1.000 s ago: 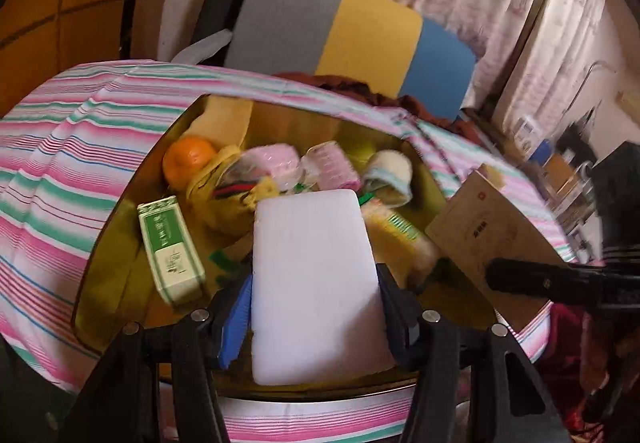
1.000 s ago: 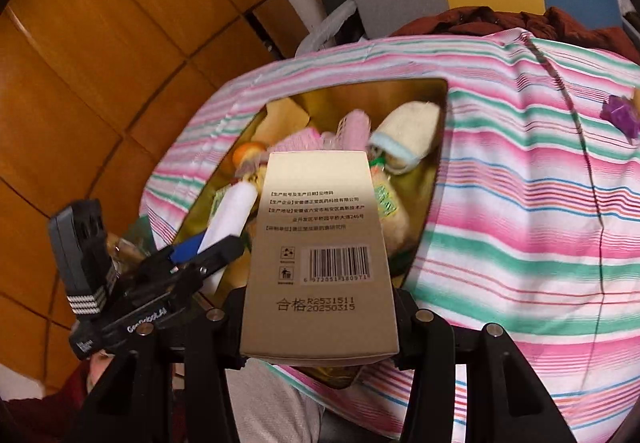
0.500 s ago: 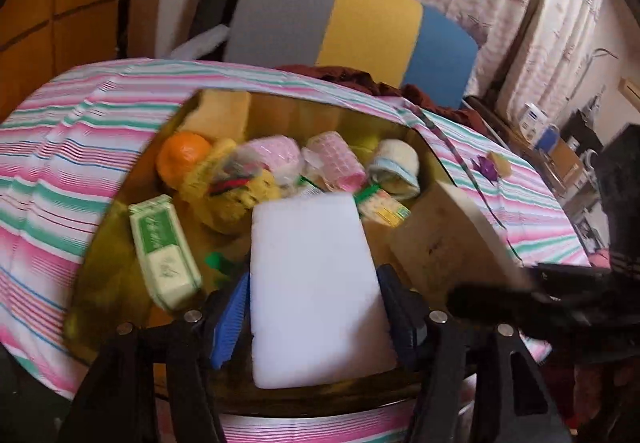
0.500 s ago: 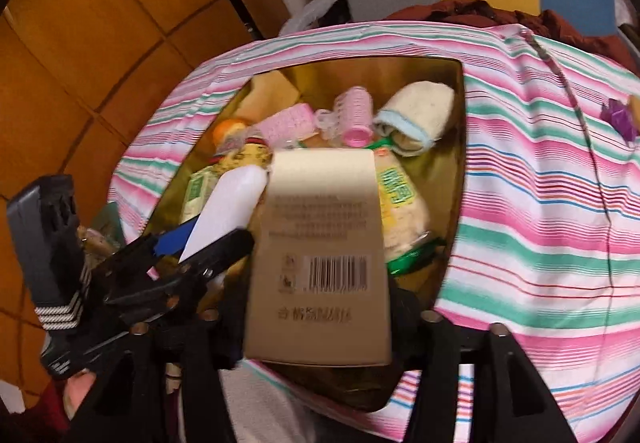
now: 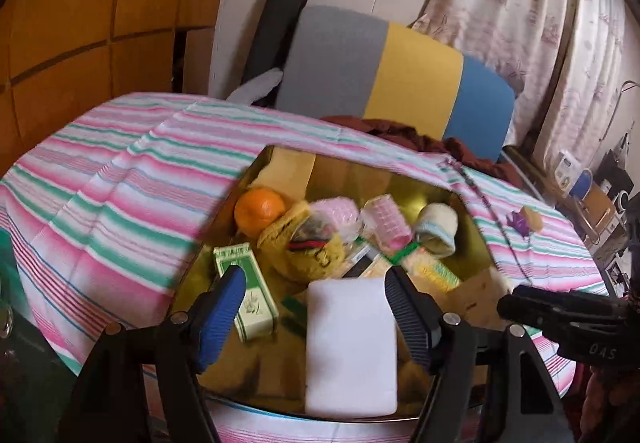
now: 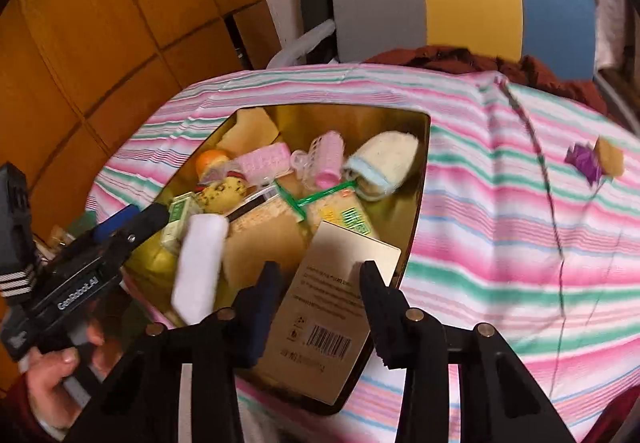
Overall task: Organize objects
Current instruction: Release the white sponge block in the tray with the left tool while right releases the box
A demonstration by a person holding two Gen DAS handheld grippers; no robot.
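A gold tin box (image 5: 188,283) (image 6: 416,203) sits on the striped cloth, filled with several items. My left gripper (image 5: 312,279) is open; the white sponge block (image 5: 352,347) lies free between its jaws, leaning on the box's near rim. It also shows in the right wrist view (image 6: 198,263). My right gripper (image 6: 316,271) is open; the beige carton with a barcode (image 6: 336,307) lies loose between its jaws, tilted over the box's near edge.
In the box are an orange (image 5: 259,211), a green carton (image 5: 248,295), pink hair rollers (image 5: 390,221), a rolled cloth (image 5: 436,229) and a yellow pouch (image 5: 308,247). A purple wrapper (image 6: 582,159) lies on the cloth. A striped cushion (image 5: 392,83) stands behind.
Both grippers opened and drew back. The white sponge and the beige carton were let go and dropped into the box's near side.
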